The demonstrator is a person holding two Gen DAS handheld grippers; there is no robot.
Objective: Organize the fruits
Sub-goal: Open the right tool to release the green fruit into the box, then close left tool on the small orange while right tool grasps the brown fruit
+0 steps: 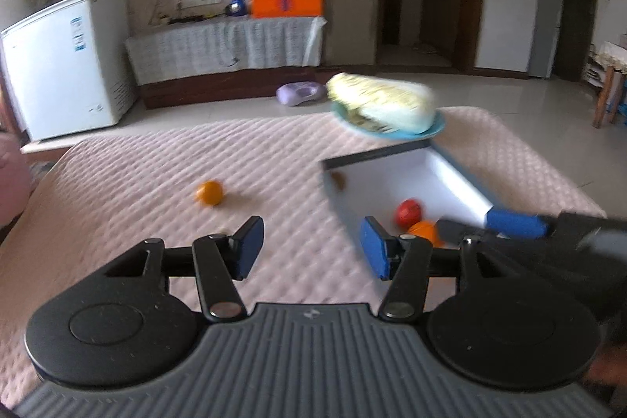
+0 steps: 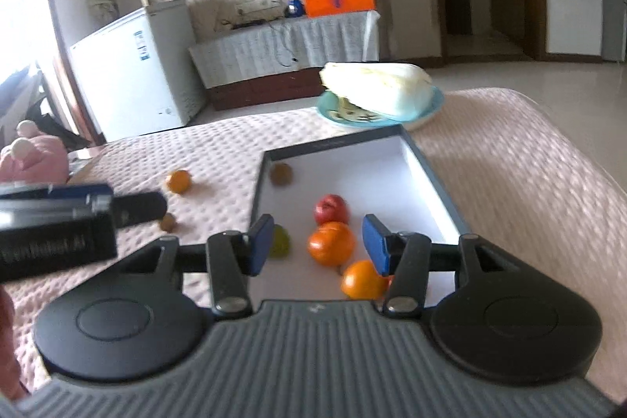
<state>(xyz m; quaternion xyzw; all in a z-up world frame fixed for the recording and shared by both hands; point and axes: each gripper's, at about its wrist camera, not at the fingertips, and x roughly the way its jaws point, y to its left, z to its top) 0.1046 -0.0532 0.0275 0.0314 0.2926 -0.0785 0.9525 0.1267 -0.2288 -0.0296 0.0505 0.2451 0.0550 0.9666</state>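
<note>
A shallow white box (image 2: pixel 427 183) with dark rim lies on the pink quilted table; it also shows in the left wrist view (image 1: pixel 450 175). In it are a red apple (image 2: pixel 331 208), two oranges (image 2: pixel 331 243) (image 2: pixel 362 280), a green fruit (image 2: pixel 280 241) and a brown fruit (image 2: pixel 281 174). On the cloth left of the box lie an orange (image 2: pixel 179 181) (image 1: pixel 209 193) and a small brown fruit (image 2: pixel 167 222). My right gripper (image 2: pixel 317 245) is open and empty above the box's near end. My left gripper (image 1: pixel 309 247) is open and empty above the cloth beside the box.
A teal plate (image 2: pixel 427 112) with a napa cabbage (image 2: pixel 376 83) stands behind the box. A pink plush toy (image 2: pixel 31 159) is at the table's left edge. A white freezer (image 1: pixel 62 65) and a TV stand (image 1: pixel 223 46) stand beyond on the floor.
</note>
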